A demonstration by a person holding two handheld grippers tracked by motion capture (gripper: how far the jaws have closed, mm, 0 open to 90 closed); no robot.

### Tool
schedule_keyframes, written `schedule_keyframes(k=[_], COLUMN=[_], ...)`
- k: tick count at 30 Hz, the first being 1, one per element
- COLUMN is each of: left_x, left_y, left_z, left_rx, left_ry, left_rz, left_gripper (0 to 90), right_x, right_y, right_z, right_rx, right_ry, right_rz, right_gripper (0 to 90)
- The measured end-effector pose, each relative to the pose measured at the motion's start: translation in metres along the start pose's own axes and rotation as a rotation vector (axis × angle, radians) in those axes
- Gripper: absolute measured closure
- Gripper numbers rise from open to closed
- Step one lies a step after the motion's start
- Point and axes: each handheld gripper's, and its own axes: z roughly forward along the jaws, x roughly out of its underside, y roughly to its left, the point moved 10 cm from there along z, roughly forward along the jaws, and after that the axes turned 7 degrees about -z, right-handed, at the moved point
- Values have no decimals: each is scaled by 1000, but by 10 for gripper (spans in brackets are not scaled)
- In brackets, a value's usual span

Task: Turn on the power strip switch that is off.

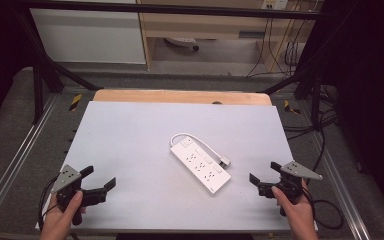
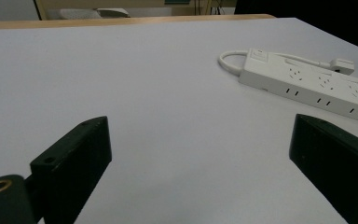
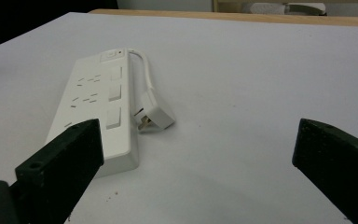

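Beside the power strip [image 3: 98,109], its plug [image 3: 156,114] shows prongs.

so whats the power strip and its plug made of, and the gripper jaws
Power strip: looks like hard white plastic, smooth, slightly glossy, with moulded edges. Plug: the same white plastic; its pins look metallic. Right gripper jaws: matte black, probably plastic or rubber; can't tell which.
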Motion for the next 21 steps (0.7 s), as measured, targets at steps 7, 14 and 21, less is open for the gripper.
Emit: schedule_keyframes(k=[7, 14, 21], left_x=[1, 2, 3], left_y=[0, -1, -1], left_z=[1, 1, 1], left_rx=[1, 3, 6], left_ry=[4, 14, 17], left_rz=[4, 8, 3], left_gripper=[57, 58, 54], right_x=[-6, -14, -25], right_y=[8, 17, 20], right_z=[-2, -4, -2], right_rx=[-14, -20, -38], right_ry=[0, 2, 18], right_rz=[-6, -28, -45], right_gripper=[34, 32, 44])
